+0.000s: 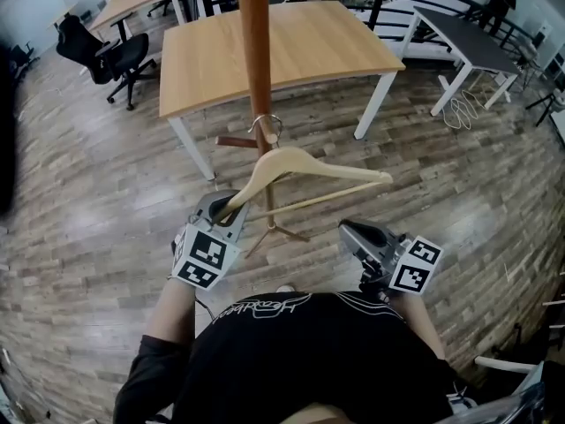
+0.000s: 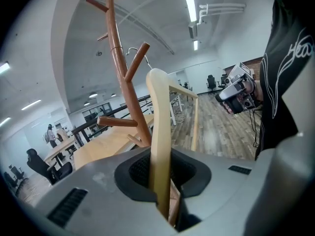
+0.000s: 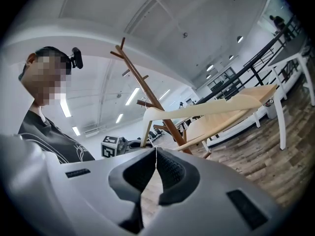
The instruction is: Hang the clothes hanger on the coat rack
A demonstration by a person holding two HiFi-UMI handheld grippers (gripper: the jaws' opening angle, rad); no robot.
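**Left gripper.** The left gripper (image 1: 229, 210) is closed on the hanger (image 1: 305, 168). In the left gripper view, the jaws stand narrow, and the pads (image 2: 189, 173) press on both sides of the pale wooden arm that rises between them. The grip is at the outer end of the hanger's left arm. The lower bar also passes through the jaws at this point.

**Right gripper.** The right gripper (image 1: 350, 230) holds nothing. In the right gripper view, its jaws meet at the tips with nothing between them. It sits below and to the right of the hanger and does not touch it.

**Hanger.** The hanger is off the floor (image 1: 88, 201) and sits directly against the coat rack (image 1: 256, 51). Its right arm points away from the left gripper, toward the table (image 1: 309, 42). Its metal hook (image 1: 266, 120) is at the pole, just above a short peg (image 1: 235, 141) that projects to the left. No view shows whether the hook bears on a peg.

**Coat rack.** The coat rack is a red-brown wooden pole with angled pegs. It stands upright on the wood-plank floor between the person and the table.
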